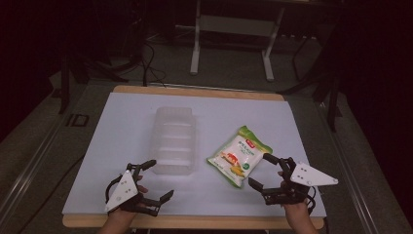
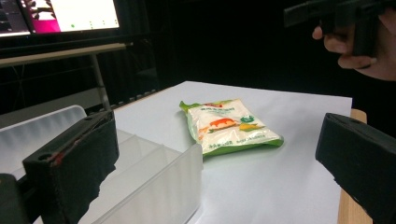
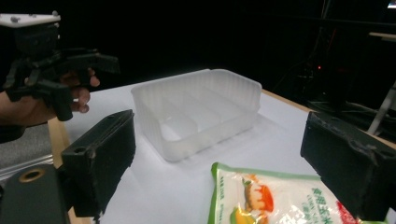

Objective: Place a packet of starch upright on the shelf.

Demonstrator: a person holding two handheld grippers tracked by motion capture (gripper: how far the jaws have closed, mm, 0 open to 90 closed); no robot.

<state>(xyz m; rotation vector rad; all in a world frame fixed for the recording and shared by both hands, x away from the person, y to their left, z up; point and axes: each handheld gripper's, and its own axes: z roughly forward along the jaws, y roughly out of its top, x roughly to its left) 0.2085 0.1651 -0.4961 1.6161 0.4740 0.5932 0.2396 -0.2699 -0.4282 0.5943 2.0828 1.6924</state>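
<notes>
Clearly open wide, both: right gripper (image 1: 265, 171) just beside the near-right corner of the snack bag (image 1: 239, 156), left gripper (image 1: 159, 179) just off the near end of the clear divided tray (image 1: 174, 140), neither holding anything. Bag lying flat on the white table sheet (image 1: 122, 122), right of the tray and apart from it. Likely trouble from here: slippery film, soft puffy body, so a pinch on the bare corner probably slides off or tears the seal; a flat, low approach probably shoves the bag away from the tray rather than lifting it. Light tray, too, liable to skate or tip if nudged by the left jaws or if the bag lands on its rim or dividers.
</notes>
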